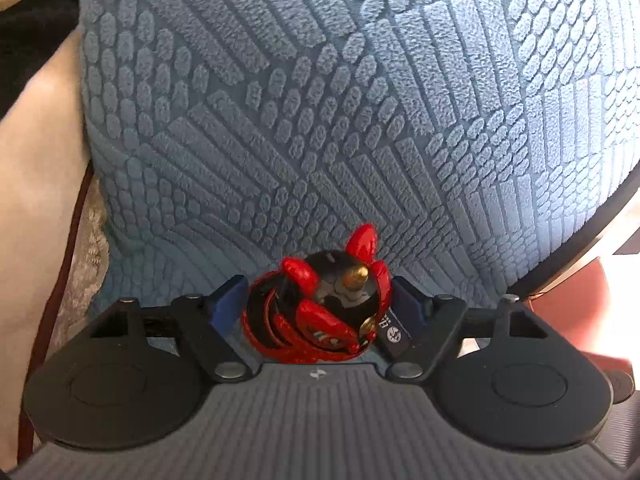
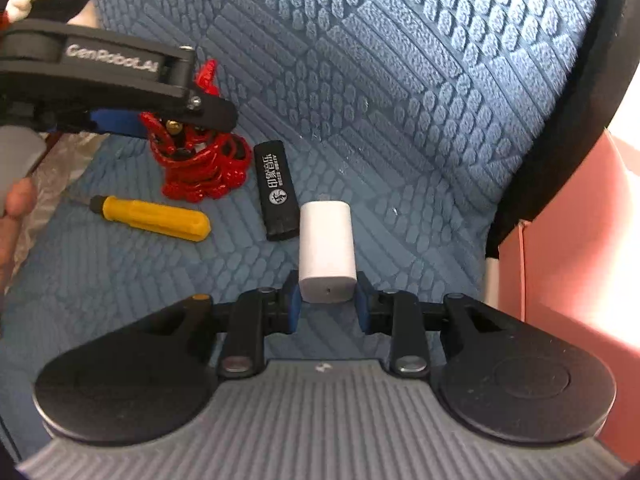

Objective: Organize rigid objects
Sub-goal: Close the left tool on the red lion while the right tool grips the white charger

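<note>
A red and black figurine point(image 1: 316, 320) stands on the blue textured mat point(image 1: 320, 100), between the blue pads of my left gripper point(image 1: 319, 300), which touch it on both sides. In the right wrist view the same left gripper point(image 2: 172, 124) reaches in from the left over the figurine point(image 2: 200, 168). My right gripper point(image 2: 328, 300) is shut on the near end of a white rounded block point(image 2: 327, 240) that points away across the mat point(image 2: 400, 100). A black USB stick point(image 2: 278, 190) lies between the block and the figurine, and under my left gripper's right finger in the left wrist view as the stick point(image 1: 396, 334).
A yellow-handled screwdriver point(image 2: 152, 218) lies on the mat left of the stick. A pink box point(image 2: 580, 260) stands past the mat's dark right edge. A person's hand point(image 2: 16, 208) and crinkled plastic sit at the left border.
</note>
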The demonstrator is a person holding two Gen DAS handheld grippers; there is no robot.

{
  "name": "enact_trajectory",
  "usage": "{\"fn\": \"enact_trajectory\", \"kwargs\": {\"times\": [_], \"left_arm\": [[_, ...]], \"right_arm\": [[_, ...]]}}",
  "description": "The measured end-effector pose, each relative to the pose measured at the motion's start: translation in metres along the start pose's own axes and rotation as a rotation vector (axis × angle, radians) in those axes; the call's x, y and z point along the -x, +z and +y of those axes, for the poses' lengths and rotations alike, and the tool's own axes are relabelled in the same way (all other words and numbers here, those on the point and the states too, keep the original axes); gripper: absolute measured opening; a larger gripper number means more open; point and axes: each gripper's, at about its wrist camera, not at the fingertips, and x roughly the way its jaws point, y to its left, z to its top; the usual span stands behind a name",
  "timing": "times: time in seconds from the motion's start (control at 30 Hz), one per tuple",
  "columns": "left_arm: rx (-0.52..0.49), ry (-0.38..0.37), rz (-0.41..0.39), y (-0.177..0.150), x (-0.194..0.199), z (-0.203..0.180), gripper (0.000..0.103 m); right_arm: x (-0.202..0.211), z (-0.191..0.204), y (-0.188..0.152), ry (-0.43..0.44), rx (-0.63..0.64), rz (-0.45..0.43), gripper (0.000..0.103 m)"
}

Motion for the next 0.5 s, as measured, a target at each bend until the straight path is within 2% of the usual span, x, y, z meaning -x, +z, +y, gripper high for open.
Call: {"fn": "enact_trajectory", "kwargs": {"times": [0.13, 0.27, 0.37, 0.5], "left_arm": [[-0.024, -0.01, 0.0, 0.001, -0.002, -0.005, 0.065], [-0.063, 0.013, -0.003, 0.001, -0.004, -0.016, 0.065], [-0.053, 0.009, -0.001, 0.004, -0.004, -0.018, 0.064], [-0.039, -0.012, -0.018, 0.006, 0.018, -0.014, 0.064]], "right_arm": [[-0.003, -0.001, 0.002, 0.006, -0.008, 0.0, 0.031], [0.001, -0.002, 0.001, -0.001, -0.013, -0.002, 0.031], [0.007, -0.002, -0.002, -0.003, -0.018, -0.003, 0.031], [0.013, -0.007, -0.004, 0.001, -0.052, 0.0, 0.031]]}}
